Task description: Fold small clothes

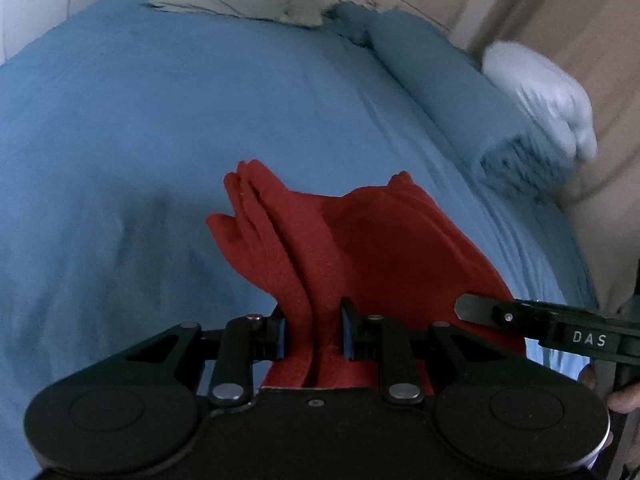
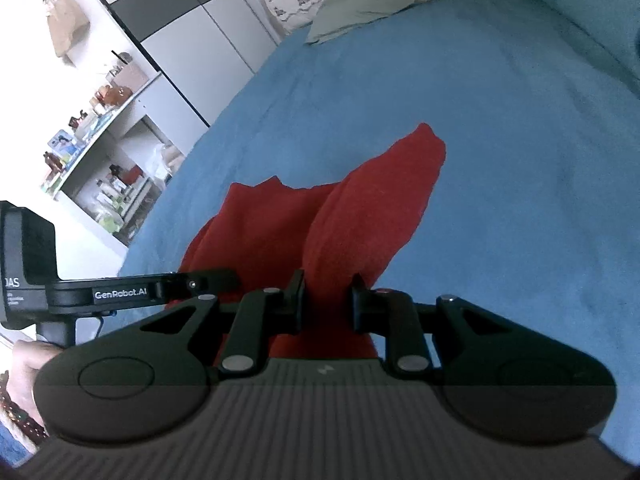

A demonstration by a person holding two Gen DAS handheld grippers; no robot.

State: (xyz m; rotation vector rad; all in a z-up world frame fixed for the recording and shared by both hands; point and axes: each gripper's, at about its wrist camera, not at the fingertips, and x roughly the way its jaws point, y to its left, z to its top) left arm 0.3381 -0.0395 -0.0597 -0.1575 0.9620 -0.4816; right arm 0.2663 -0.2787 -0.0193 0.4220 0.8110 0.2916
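The red fleece garment [image 1: 360, 240] hangs bunched above the blue bedspread [image 1: 120, 140], pinched at its near edge by both claws. The left claw [image 1: 313, 332] is closed on a gathered, pleated section of the cloth, its blue-padded fingers pressing several layers together. The right claw [image 2: 327, 300] is likewise clamped on red fabric, with a loose lobe of it trailing away toward the bed. The two claws sit close side by side, each visible at the edge of the other's view.

The main risk, as I judge it, is the uneven bundle: with several layers crumpled in each grip, laying the garment down could leave hidden creases or a skewed fold. The thick fleece might also slip out of one claw if the two pull apart too hard, dropping that side in a heap.

Farther up the bed lie a grey-green pillow [image 1: 236, 0], a rolled blue blanket [image 1: 460, 92] and a pale bundle [image 1: 540, 88] beside it, all well apart from the garment. Cluttered shelves [image 2: 100, 140] stand off the bed's edge. Nothing blocks the bedspread just ahead of the cloth.
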